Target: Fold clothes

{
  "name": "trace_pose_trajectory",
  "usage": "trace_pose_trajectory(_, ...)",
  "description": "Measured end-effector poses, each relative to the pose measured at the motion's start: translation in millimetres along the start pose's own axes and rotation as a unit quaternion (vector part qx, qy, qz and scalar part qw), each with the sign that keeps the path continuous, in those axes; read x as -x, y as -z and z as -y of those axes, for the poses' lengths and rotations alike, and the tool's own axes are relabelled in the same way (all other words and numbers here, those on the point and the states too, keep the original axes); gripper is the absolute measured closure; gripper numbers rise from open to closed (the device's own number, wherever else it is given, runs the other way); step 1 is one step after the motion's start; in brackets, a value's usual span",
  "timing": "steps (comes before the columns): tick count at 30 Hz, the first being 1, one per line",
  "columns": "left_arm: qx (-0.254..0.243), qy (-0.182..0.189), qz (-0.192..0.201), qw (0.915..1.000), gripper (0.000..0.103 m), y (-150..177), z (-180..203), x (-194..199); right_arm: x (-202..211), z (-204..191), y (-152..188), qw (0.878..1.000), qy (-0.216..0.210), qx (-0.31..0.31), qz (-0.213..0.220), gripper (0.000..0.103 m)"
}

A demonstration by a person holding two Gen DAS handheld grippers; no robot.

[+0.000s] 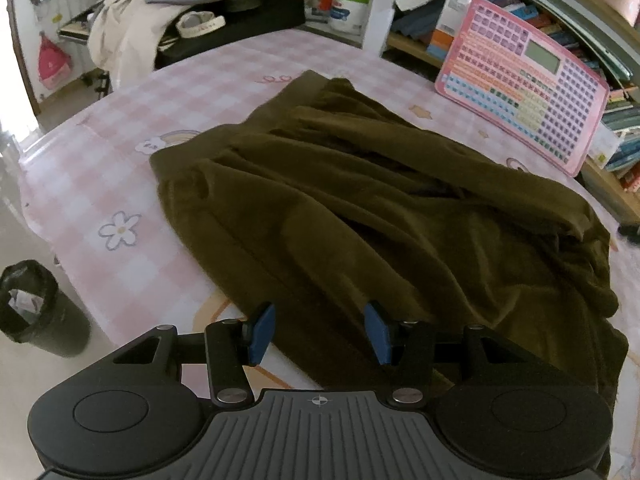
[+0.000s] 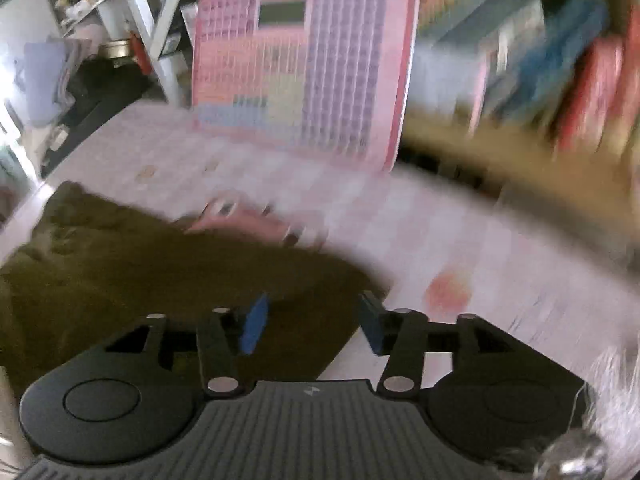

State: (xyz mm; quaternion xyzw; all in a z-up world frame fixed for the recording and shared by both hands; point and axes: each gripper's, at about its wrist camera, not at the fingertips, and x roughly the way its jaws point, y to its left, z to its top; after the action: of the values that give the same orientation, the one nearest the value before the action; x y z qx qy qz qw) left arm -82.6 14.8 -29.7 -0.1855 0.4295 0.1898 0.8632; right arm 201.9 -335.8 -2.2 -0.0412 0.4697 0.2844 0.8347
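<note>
A dark olive garment lies rumpled and spread across the pink checked bed sheet. My left gripper hovers over the garment's near edge, its blue pads apart with only flat cloth below them. The right wrist view is blurred by motion. There the garment fills the lower left, and my right gripper stands open over its right-hand edge, where cloth meets the sheet. Nothing is pinched in either gripper.
A pink toy keyboard board leans against a bookshelf at the far right of the bed. Piled pale clothes sit beyond the far left corner. A black bin stands on the floor at the left.
</note>
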Motion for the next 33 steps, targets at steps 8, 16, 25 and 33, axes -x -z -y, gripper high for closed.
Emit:
trace_pose_trajectory(8, -0.006, 0.002, -0.018, 0.9998, 0.053, 1.9, 2.8, -11.0, -20.7, -45.5, 47.6, 0.998, 0.017, -0.034, -0.042, 0.083)
trace_pose_trajectory(16, -0.006, 0.003, -0.025, 0.9997, 0.053, 7.4, -3.5, -12.9, 16.4, -30.8, 5.8, 0.982, 0.150, 0.066, 0.094, 0.096)
trace_pose_trajectory(25, -0.023, 0.047, 0.049, 0.9974, 0.053, -42.9, -17.4, 17.9, -33.2, -25.3, 40.8, 0.971, 0.220, 0.088, -0.006, 0.096)
trace_pose_trajectory(33, -0.041, 0.063, 0.091, 0.9930, 0.053, -164.8, -37.8, -36.9, -40.7, -43.7, 50.7, 0.958, 0.271, 0.091, -0.001, 0.094)
